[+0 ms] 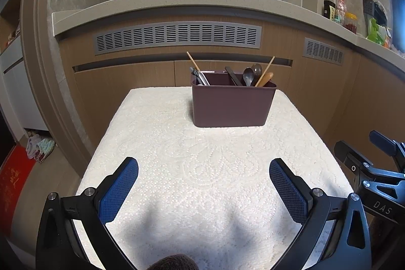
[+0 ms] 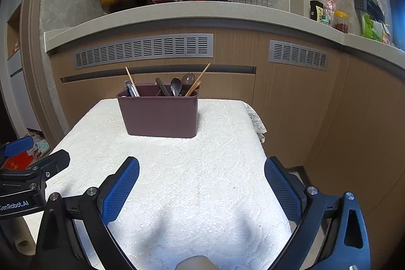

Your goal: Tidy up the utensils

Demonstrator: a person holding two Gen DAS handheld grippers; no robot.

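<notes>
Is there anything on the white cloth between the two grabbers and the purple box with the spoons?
No, nothing visible. The left gripper and the right gripper are both open and empty, and only bare white cloth lies between them and the purple box.

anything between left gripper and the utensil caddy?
Nothing. In the left wrist view, only bare white textured tablecloth lies between the open left gripper and the maroon utensil caddy. The right wrist view shows that stretch bare too.

A white lace-covered table [image 1: 177, 143] carries only a maroon utensil caddy [image 1: 231, 105] near its far edge.
</notes>
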